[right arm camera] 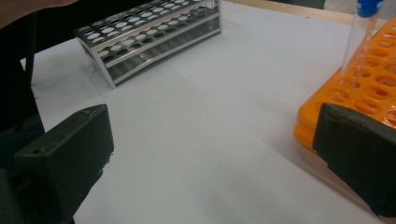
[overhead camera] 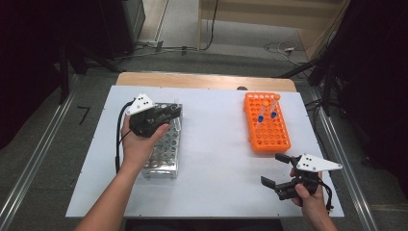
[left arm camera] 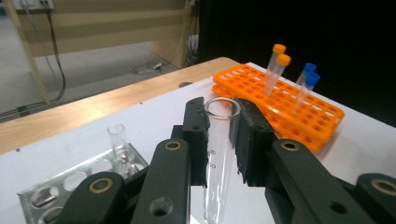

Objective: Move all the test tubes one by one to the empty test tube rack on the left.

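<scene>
My left gripper [overhead camera: 174,112] hovers over the far end of the metal tube rack [overhead camera: 163,159], shut on a clear, uncapped test tube [left arm camera: 218,158]. In the left gripper view the tube hangs upright between the two black jaws of that gripper [left arm camera: 219,114], its rim just above the pads. Near the table's front right, my right gripper [overhead camera: 275,169] is open with nothing between its jaws. In its own view the right gripper [right arm camera: 212,154] faces bare white table, with the orange rack [right arm camera: 369,88] beside its right jaw.
The orange rack [overhead camera: 274,137] at the right holds two orange-capped tubes [overhead camera: 266,102] and two blue-capped tubes [overhead camera: 260,118], all leaning. Another clear tube [left arm camera: 117,140] stands in the metal rack [left arm camera: 70,186]. A white sheet [overhead camera: 216,144] covers the table; cables lie on the floor beyond.
</scene>
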A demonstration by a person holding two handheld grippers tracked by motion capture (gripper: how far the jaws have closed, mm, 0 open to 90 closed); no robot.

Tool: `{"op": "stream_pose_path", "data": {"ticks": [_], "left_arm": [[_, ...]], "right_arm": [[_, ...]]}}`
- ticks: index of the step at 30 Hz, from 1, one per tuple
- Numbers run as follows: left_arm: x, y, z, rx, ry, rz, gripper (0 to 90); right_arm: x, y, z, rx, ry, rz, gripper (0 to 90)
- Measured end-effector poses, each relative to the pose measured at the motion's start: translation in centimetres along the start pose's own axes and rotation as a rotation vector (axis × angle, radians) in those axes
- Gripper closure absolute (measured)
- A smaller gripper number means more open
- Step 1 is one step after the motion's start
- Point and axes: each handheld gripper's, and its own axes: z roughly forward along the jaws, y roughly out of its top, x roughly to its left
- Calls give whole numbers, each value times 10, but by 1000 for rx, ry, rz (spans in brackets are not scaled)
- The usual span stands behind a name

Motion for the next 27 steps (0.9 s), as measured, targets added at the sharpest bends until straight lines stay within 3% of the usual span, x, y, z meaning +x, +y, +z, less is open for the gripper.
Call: {"op": "stream_pose_path", "data": {"ticks": [14, 27], "left_arm": [[28, 7, 20, -18, 73, -42, 761], [40, 6, 39, -24, 131, -67, 761]], "right_arm": [[-11, -5, -4, -2, -35, 17, 0], [-14, -7, -3, 2, -45, 22, 0]]}}
